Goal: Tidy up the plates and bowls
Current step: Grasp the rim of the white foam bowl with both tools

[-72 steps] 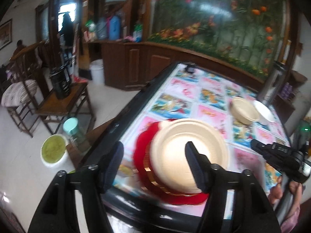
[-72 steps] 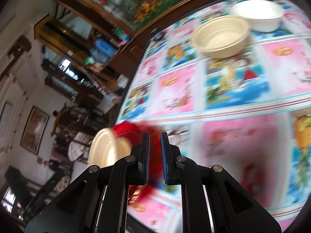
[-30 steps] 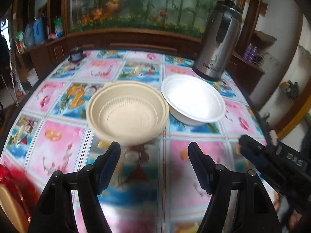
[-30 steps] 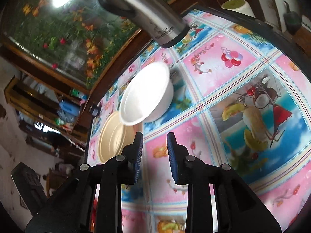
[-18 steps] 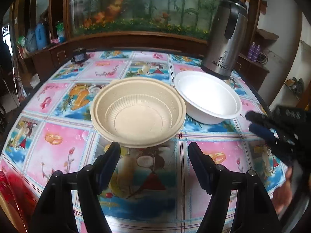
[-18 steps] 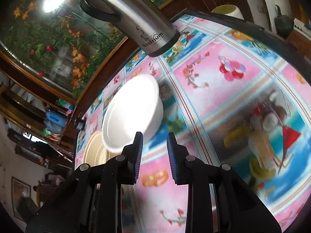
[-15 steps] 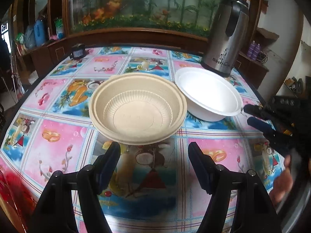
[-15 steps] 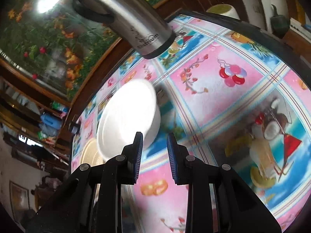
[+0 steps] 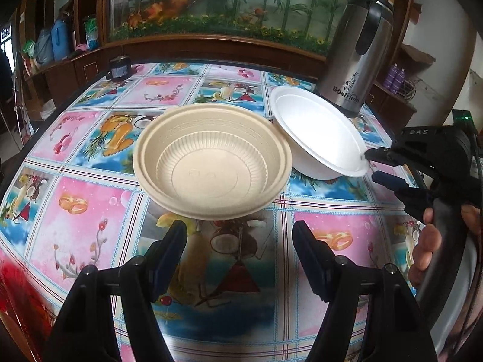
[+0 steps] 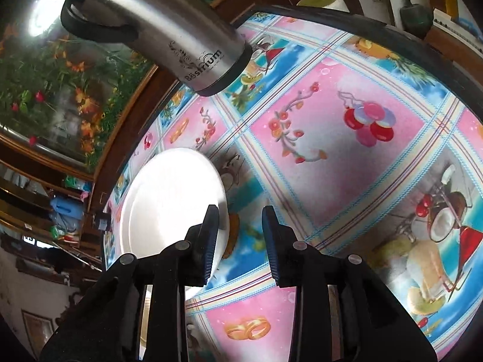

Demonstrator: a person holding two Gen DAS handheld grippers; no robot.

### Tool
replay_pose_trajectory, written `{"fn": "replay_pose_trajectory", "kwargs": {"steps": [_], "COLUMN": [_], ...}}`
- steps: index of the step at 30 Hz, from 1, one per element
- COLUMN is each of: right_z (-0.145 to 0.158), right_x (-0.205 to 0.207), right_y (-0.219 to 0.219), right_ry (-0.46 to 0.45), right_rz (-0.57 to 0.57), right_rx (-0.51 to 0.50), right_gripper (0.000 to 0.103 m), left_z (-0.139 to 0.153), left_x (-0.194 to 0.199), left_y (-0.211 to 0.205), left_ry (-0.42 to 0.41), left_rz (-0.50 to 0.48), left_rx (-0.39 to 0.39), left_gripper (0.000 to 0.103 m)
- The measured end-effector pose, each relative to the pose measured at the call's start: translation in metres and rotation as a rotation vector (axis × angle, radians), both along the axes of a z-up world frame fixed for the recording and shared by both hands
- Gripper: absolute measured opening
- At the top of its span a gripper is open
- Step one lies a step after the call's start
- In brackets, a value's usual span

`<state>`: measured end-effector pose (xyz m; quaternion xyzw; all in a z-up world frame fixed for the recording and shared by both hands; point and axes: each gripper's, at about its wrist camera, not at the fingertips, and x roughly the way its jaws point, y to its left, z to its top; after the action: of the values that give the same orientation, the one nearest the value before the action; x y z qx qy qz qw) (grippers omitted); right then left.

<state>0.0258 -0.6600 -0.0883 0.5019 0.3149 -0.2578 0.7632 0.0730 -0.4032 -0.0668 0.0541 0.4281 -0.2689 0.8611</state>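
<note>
A beige ribbed bowl (image 9: 211, 166) sits mid-table, with a white bowl (image 9: 317, 134) touching its right side. My left gripper (image 9: 238, 241) is open and empty just in front of the beige bowl. My right gripper (image 9: 375, 167) is open at the white bowl's near right rim, one finger over the rim edge, the other below it. In the right wrist view the white bowl (image 10: 169, 205) lies left of the open gripper (image 10: 238, 235), its rim at the left fingertip. A red plate (image 9: 12, 295) shows at the bottom left.
A steel thermos jug (image 9: 359, 51) stands right behind the white bowl; it also shows in the right wrist view (image 10: 169, 36). A small dark jar (image 9: 119, 68) sits at the table's far left edge. The patterned tablecloth (image 9: 90, 217) covers the table.
My left gripper swung from the red plate stack to the two bowls and stopped before the beige one. My right gripper opened and closed in on the white bowl's rim.
</note>
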Motion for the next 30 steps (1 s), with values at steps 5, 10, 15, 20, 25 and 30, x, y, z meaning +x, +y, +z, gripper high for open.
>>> {"fn": "replay_pose_trajectory", "kwargs": {"steps": [5, 10, 15, 20, 25, 30], "right_z": [-0.006, -0.012, -0.014, -0.004, 0.001, 0.009], "right_x": [0.006, 0.010, 0.011, 0.021, 0.016, -0.004], "right_y": [0.004, 0.005, 0.008, 0.020, 0.021, 0.018], "right_ry": [-0.003, 0.011, -0.012, -0.018, -0.008, 0.034], "right_rz": [0.026, 0.029, 0.027, 0.085, 0.080, 0.118], "right_rx": [0.019, 0.025, 0.025, -0.054, -0.074, -0.095], "right_gripper": [0.033, 0.043, 0.043, 0.014, 0.010, 0.009], "left_z": [-0.001, -0.002, -0.004, -0.005, -0.005, -0.008], "left_x": [0.002, 0.003, 0.001, 0.000, 0.002, 0.006], "left_y": [0.002, 0.002, 0.000, -0.001, 0.001, 0.003], "left_ry": [0.014, 0.026, 0.032, 0.037, 0.045, 0.081], "left_rz": [0.003, 0.006, -0.004, -0.012, -0.009, -0.008], "left_rx": [-0.006, -0.007, 0.001, 0.005, 0.000, -0.010], "left_gripper": [0.072, 0.072, 0.072, 0.072, 0.072, 0.072]}}
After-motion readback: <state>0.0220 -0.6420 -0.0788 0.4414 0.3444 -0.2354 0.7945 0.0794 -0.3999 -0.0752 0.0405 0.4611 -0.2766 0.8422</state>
